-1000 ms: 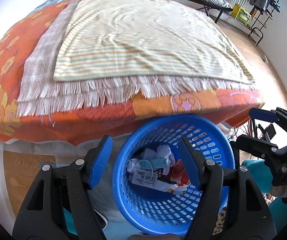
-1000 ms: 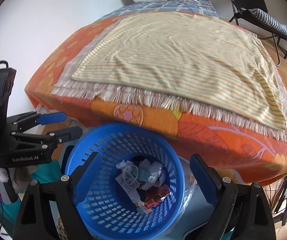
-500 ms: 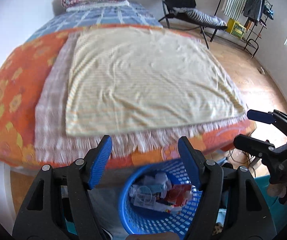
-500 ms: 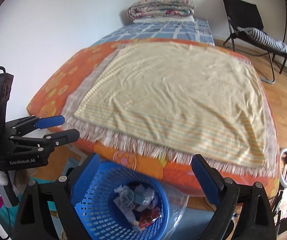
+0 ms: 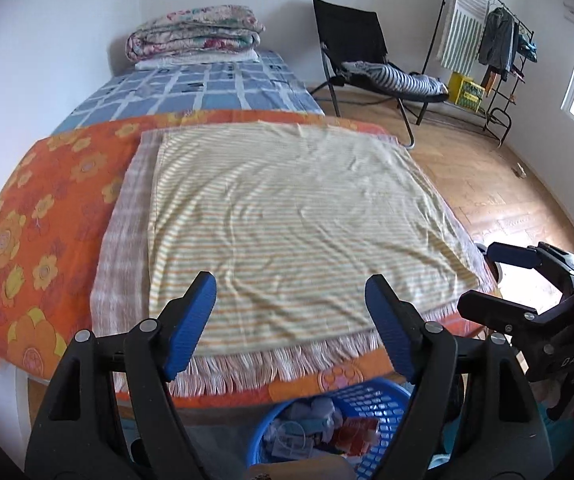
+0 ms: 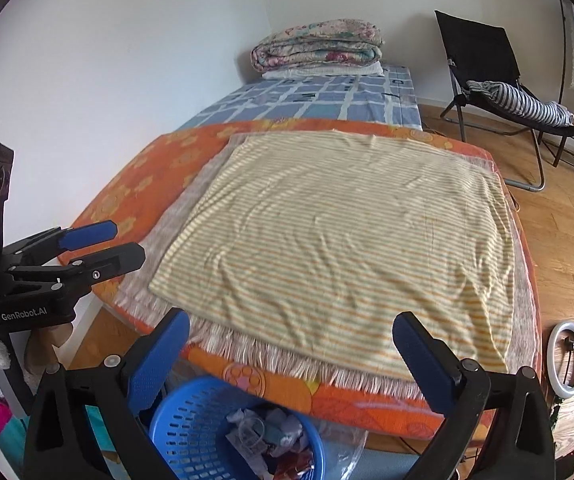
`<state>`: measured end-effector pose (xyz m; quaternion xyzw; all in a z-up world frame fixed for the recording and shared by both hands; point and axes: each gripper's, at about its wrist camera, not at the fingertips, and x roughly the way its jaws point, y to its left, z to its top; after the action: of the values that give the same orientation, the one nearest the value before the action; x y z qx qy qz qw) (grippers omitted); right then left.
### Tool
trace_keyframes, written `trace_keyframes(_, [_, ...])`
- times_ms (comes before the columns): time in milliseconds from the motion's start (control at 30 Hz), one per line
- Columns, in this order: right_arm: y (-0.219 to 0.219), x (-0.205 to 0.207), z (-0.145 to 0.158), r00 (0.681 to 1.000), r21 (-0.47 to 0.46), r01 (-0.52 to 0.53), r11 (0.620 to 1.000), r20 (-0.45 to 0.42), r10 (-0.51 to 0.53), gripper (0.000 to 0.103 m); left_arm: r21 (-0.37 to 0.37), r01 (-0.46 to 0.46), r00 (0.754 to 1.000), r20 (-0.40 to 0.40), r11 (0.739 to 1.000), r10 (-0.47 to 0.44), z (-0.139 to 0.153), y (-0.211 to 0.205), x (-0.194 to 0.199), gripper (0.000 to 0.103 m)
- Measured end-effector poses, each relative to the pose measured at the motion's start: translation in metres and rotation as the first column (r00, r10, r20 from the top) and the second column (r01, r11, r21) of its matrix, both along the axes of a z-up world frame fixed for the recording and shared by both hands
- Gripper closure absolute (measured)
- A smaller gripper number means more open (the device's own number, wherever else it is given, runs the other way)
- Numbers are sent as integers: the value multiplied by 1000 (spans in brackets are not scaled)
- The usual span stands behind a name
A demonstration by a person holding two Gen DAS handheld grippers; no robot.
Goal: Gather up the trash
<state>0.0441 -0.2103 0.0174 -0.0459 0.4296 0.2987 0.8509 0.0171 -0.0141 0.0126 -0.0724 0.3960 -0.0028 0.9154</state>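
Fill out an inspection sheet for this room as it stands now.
Surface: bed covered by a striped blanket; no trash seen on it.
Job's things: blue basket on the floor at the bed's foot, trash inside.
Clutter: folded quilt at the bed's far end.
Grippers: left gripper and right gripper open, empty.
Cables: nothing seen for certain.
Surroundings: black chair, clothes rack, ring light on the wood floor.
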Motion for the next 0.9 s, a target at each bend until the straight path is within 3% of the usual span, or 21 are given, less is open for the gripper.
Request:
trace_keyframes(167, [0,9,3,1000,37,-1,999,-5,2,0,2,-8,1000,9,1000,8,2,2,9,23])
trace_keyframes(900, [11,30,-1,1000,34,-8,999,13,8,0,-20,-64,998,23,998,64,1,16,22,22])
